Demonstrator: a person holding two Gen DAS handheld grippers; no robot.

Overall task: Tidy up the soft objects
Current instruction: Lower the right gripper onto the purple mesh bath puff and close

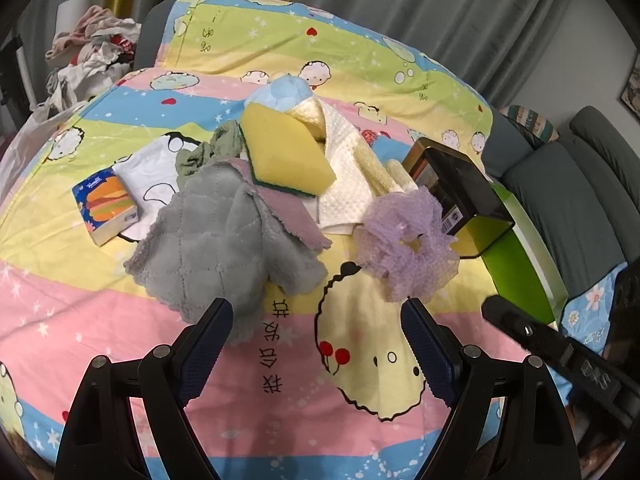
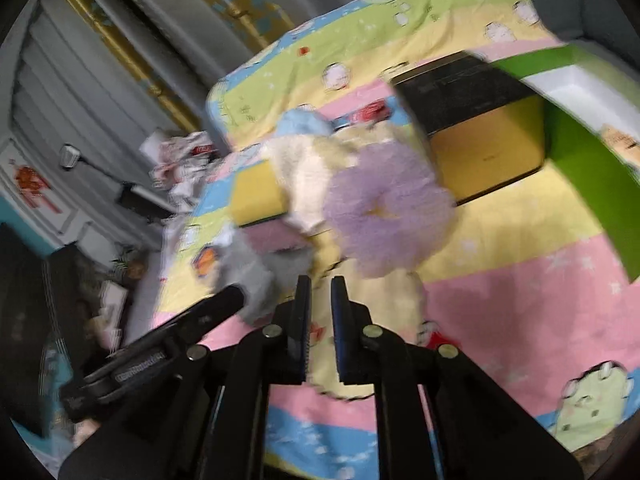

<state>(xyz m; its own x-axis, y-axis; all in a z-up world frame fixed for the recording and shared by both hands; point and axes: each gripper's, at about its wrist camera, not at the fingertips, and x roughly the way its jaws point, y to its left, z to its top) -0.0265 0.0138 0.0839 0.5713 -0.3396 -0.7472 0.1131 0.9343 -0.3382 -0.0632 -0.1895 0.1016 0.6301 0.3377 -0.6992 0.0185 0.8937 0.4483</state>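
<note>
On the cartoon-print bedspread (image 1: 100,320) lies a heap of soft things: a grey quilted cloth (image 1: 216,240), a yellow sponge (image 1: 288,152), a cream waffle towel (image 1: 348,176), a blue cloth (image 1: 284,90) and a green cloth (image 1: 200,156). A purple mesh scrunchie (image 1: 404,240) rests just right of the heap, blurred in the right wrist view (image 2: 384,216). My left gripper (image 1: 318,306) hovers open and holds nothing, its fingers near the grey cloth and the scrunchie. My right gripper (image 2: 321,282) is shut with nothing between its pads, short of the scrunchie.
A black tin box (image 1: 456,184) lies open-sided behind the scrunchie, with a green box (image 1: 520,264) to its right. A tissue pack (image 1: 106,208) sits left on a white cloth (image 1: 156,172). A clothes pile (image 1: 92,48) is far left, a grey sofa (image 1: 580,184) right.
</note>
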